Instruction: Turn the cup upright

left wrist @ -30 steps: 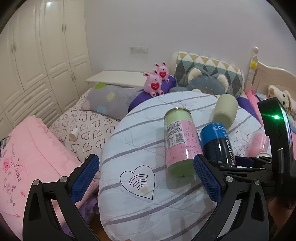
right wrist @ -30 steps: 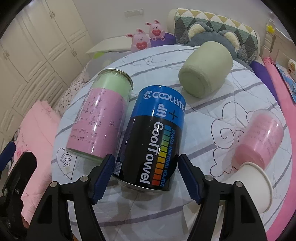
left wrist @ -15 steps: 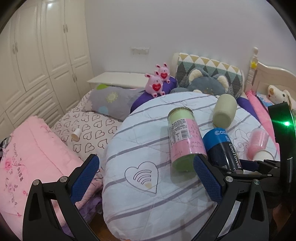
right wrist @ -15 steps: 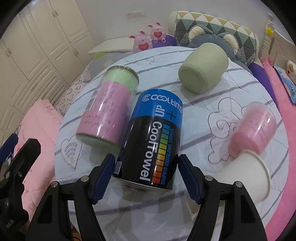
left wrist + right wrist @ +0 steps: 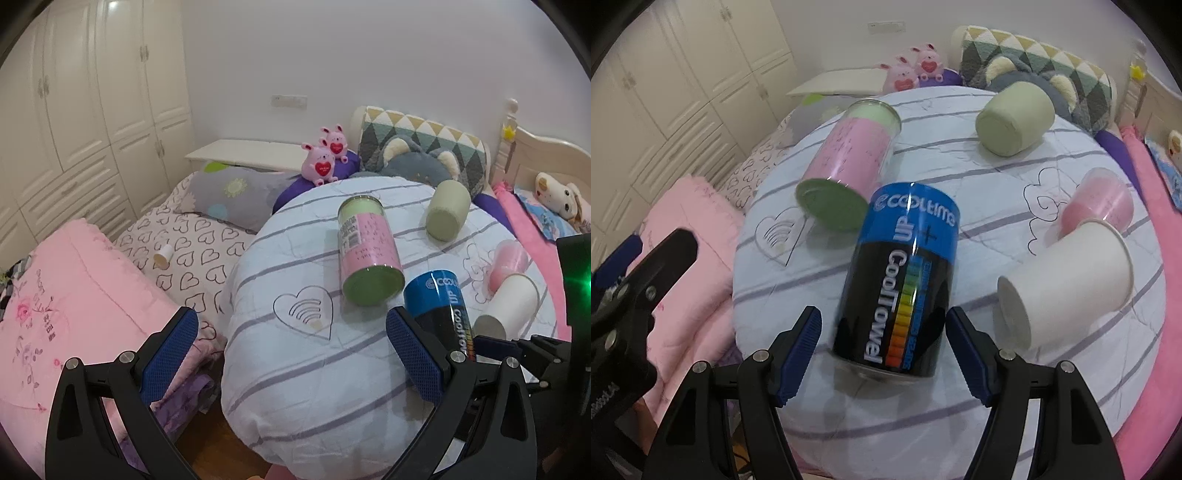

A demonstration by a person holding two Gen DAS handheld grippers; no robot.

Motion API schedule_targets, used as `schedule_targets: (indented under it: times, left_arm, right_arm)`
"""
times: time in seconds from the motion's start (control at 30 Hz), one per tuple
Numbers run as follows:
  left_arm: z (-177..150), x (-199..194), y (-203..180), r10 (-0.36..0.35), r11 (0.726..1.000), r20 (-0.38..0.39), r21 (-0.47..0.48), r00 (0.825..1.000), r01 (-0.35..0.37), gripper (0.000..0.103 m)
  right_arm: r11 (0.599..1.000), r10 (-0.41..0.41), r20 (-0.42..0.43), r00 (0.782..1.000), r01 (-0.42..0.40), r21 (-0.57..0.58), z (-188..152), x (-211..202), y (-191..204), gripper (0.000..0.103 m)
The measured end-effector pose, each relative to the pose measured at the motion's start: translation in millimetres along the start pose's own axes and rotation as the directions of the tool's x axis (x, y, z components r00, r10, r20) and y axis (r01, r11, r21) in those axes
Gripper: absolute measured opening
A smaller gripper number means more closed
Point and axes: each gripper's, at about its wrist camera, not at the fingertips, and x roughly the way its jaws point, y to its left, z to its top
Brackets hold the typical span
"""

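Right gripper (image 5: 882, 354), fingers apart, straddles blue-and-black cylindrical towel can (image 5: 905, 273) | can lies on striped round surface (image 5: 960, 413), long axis pointing away | left gripper (image 5: 291, 350) open, farther.

blue-black can (image 5: 897, 280) | white cup (image 5: 1067, 284) | striped white quilt (image 5: 295, 369)

towel can (image 5: 901, 280) centre | paper cup (image 5: 1067, 280) right | tall jar (image 5: 849, 173) left-behind | mug (image 5: 1015, 118) behind

blue can (image 5: 439, 310) | base hidden by left tool (image 5: 291, 354)
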Motion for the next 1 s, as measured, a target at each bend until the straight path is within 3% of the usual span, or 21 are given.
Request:
schedule_targets:
  times: [0.33,0.4,0.53,0.7,1.0]
  left_arm:
    - [-2,-7,-16,-0.020,1.000,-0.002,0.004,1.000,0.020,0.103]
    - [1,-6,-25,-0.042,0.999,-0.012,0.008,0.999,0.042,0.103]
    - [2,1,-44,-0.059,0.998,-0.034,0.027,0.998,0.060,0.103]
    - [2,19,-79,-0.082,0.994,-0.100,0.063,0.992,0.088,0.103]
    - [1,55,-126,-0.045,0.991,-0.208,0.113,0.977,0.070,0.103]
  right_arm:
    - [1.000,0.004,0.064,0.998,-0.002,-0.026,-11,-23,-4,0.072]
    - [0.998,-0.036,0.096,0.995,0.041,-0.045,-13,-34,-9,0.080]
    - [0.991,-0.114,0.148,0.982,0.122,-0.052,-18,-57,-30,0.081]
    - [0.980,-0.190,0.187,0.964,0.199,-0.029,-20,-71,-61,0.081]
    - [0.986,-0.165,0.225,0.960,0.169,0.004,-18,-72,-104,0.081]
